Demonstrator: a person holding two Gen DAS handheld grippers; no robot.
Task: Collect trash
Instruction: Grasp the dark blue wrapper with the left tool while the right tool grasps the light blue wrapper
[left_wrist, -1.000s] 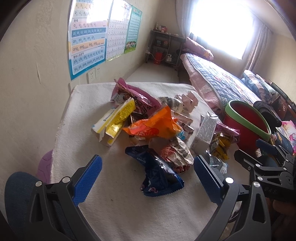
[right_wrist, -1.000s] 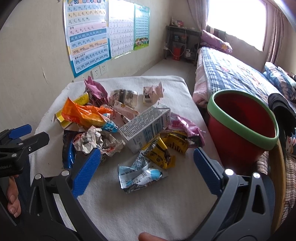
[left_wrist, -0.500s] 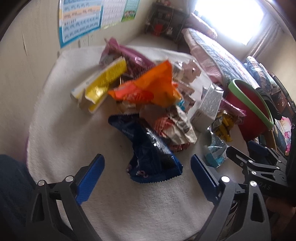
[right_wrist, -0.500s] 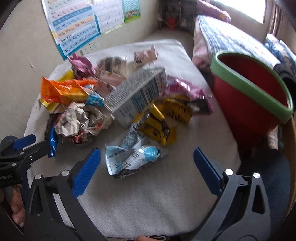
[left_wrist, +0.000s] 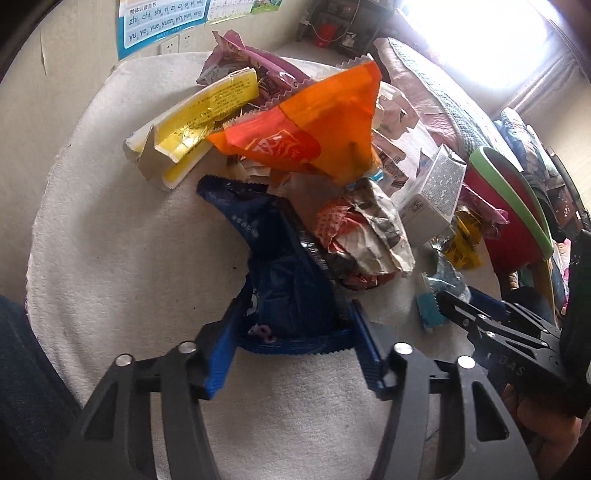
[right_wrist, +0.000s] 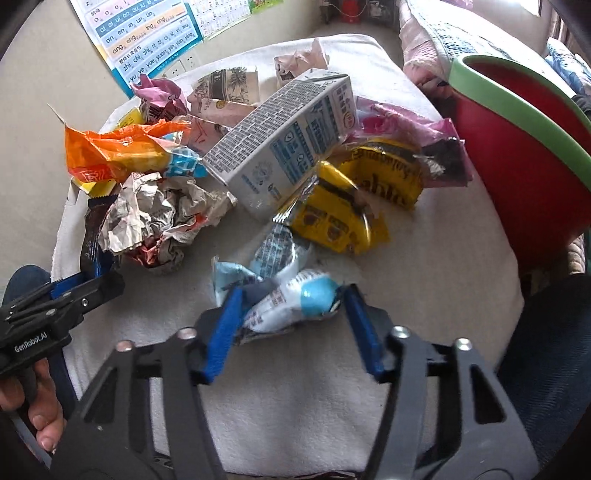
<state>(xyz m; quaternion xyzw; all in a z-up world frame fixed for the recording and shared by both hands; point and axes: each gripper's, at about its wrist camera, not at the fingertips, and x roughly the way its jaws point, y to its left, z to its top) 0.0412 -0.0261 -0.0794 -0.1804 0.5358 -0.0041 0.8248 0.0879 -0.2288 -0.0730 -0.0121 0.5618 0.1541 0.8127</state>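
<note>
A pile of trash lies on a white towel-covered table (left_wrist: 110, 258). My left gripper (left_wrist: 291, 339) has its blue pads against both sides of a dark blue snack wrapper (left_wrist: 284, 280). My right gripper (right_wrist: 291, 325) has its pads on both sides of a light blue and white wrapper (right_wrist: 284, 291). Both wrappers still lie on the table. A red bucket with a green rim (right_wrist: 517, 147) stands at the table's right edge and also shows in the left wrist view (left_wrist: 517, 206).
The pile holds an orange bag (left_wrist: 314, 122), a yellow carton (left_wrist: 199, 122), crumpled paper (right_wrist: 159, 214), a grey milk carton (right_wrist: 291, 147) and yellow wrappers (right_wrist: 347, 214). A bed (left_wrist: 443, 96) lies behind the table; posters (right_wrist: 147, 40) hang on the wall.
Both grippers have moved forward and down to the table and narrowed from wide open, the left around the dark blue wrapper, the right around the light blue wrapper.
</note>
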